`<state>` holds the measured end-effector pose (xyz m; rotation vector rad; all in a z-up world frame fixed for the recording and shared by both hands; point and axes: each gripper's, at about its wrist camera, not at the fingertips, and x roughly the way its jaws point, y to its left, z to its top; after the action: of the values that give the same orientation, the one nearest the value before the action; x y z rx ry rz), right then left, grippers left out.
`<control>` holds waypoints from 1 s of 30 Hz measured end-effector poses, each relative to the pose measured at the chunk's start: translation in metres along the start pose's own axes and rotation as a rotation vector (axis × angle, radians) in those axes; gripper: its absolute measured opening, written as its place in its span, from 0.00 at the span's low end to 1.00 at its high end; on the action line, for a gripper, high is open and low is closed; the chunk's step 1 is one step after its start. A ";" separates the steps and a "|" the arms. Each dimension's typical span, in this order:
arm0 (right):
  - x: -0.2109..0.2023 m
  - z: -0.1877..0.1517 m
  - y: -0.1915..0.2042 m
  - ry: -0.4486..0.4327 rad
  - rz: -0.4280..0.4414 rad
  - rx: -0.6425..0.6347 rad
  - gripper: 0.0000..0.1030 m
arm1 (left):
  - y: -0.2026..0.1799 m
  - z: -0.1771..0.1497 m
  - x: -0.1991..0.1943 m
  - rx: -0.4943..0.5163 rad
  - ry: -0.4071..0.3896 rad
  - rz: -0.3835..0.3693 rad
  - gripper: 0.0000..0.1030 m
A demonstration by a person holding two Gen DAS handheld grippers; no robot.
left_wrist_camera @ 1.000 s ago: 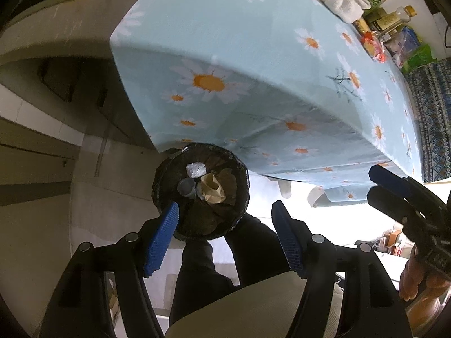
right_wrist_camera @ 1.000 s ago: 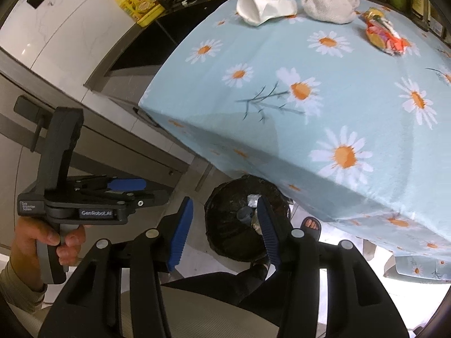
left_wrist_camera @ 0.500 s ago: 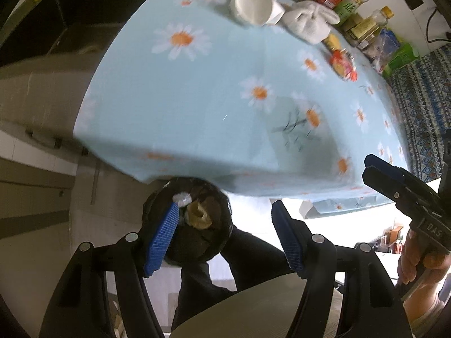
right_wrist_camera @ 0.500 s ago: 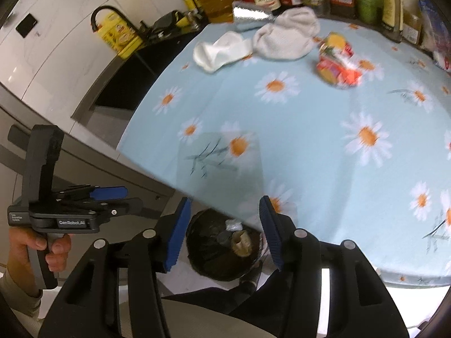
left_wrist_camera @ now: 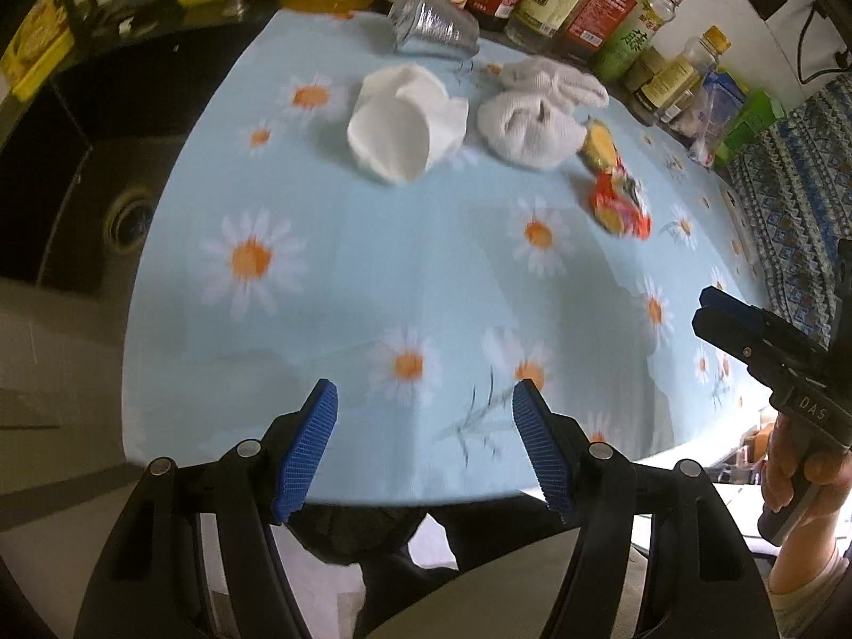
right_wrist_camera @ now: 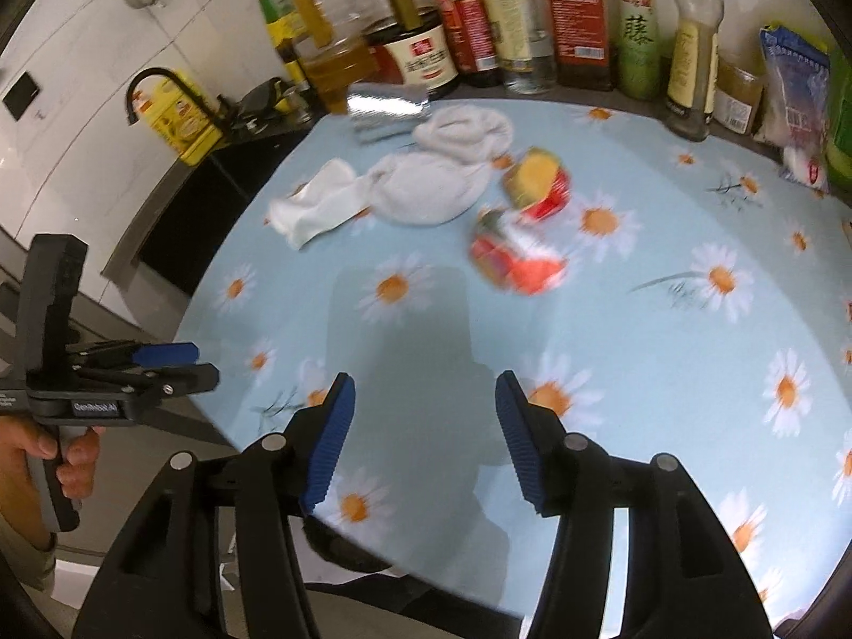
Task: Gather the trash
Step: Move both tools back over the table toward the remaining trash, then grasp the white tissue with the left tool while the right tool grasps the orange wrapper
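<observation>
My left hand-held gripper (left_wrist_camera: 420, 444) and right hand-held gripper (right_wrist_camera: 420, 439), both wide open and empty, have swung up from the bin to the surface (left_wrist_camera: 373, 277), where 2 wrappers (right_wrist_camera: 514, 261) and tissue (left_wrist_camera: 404, 125) await collection.

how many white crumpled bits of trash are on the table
2. A white tissue lies left, near the sink side; a white crumpled cloth-like wad sits right of it, beside the red-yellow wrapper. More may be hidden among the bottles.
</observation>
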<state>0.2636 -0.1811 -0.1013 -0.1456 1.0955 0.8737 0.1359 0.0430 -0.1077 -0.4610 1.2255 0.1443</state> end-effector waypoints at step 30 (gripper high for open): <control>0.078 0.071 -0.055 0.118 0.041 -0.046 0.61 | -0.011 0.141 0.052 0.146 0.093 0.185 0.80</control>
<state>0.3651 -0.1396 -0.1483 -0.2157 1.1918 0.9374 0.2808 0.0849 -0.1168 -0.2288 1.3593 0.1906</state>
